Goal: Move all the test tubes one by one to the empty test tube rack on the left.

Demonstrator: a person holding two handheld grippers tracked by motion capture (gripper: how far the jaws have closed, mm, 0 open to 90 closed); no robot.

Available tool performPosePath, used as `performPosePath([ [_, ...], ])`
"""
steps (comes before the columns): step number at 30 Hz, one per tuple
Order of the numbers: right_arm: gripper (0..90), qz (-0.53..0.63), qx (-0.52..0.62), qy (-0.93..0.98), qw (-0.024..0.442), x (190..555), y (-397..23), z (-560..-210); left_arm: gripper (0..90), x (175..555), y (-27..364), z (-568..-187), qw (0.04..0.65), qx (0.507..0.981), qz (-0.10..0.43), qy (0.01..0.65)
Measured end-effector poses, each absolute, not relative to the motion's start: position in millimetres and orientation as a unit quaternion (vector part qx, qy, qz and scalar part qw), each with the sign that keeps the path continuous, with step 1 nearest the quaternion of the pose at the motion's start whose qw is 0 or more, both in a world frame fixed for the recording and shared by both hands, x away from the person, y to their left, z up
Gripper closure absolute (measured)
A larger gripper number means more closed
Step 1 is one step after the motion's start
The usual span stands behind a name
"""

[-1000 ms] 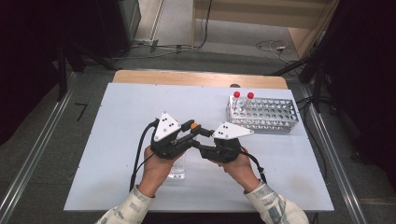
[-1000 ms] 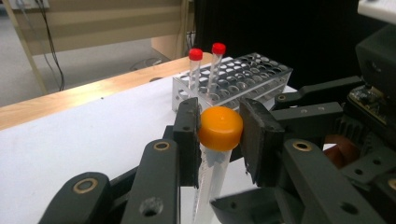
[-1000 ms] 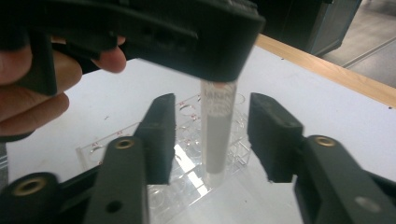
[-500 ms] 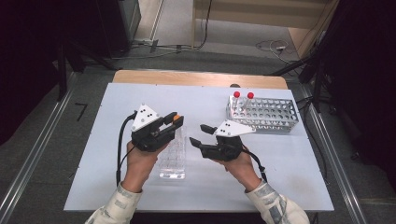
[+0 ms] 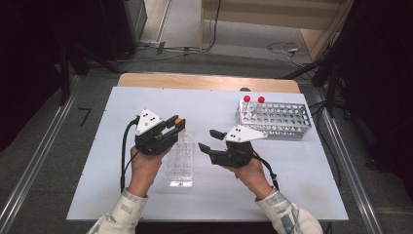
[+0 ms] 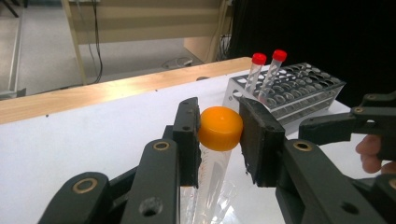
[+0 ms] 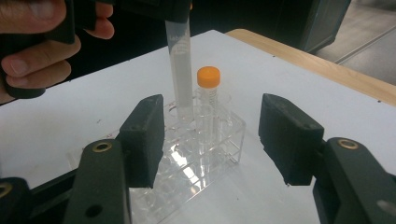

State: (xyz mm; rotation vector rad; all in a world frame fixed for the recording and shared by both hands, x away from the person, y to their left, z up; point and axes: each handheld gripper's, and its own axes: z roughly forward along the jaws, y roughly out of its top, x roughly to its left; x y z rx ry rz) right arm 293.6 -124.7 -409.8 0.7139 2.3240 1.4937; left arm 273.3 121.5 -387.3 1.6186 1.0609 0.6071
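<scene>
An orange-capped tube (image 6: 219, 130) is clamped at its cap by the left tongs (image 6: 219, 133), held above the clear rack (image 7: 205, 149). One capped tube (image 7: 208, 93) is already seated there; insertion remains. The right tongs (image 7: 212, 135) are held apart, empty, their jaws having just been opening.

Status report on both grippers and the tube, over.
Left gripper shut on orange-capped tube, over clear rack. Right gripper open, empty. Nothing blocking.
</scene>
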Motion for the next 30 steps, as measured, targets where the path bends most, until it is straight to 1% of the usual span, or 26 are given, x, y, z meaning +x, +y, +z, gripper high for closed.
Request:
performPosePath([
  [5,38.7,0.517,0.249,0.806,0.144,294,-125,-410,69.4,276,118,-394,0.514,0.683,0.260,0.448],
  [14,32.8,0.514,0.257,0.805,0.147,296,-126,-411,69.3,280,118,-401,0.500,0.692,0.254,0.455],
  [20,32.5,0.514,0.257,0.805,0.148,295,-125,-411,69.2,280,116,-402,0.494,0.697,0.249,0.455],
  [22,32.5,0.514,0.257,0.805,0.148,295,-125,-411,66.7,281,116,-402,0.492,0.699,0.247,0.456],
  [30,32.5,0.514,0.260,0.804,0.151,296,-126,-410,66.6,281,116,-403,0.488,0.702,0.243,0.459],
])
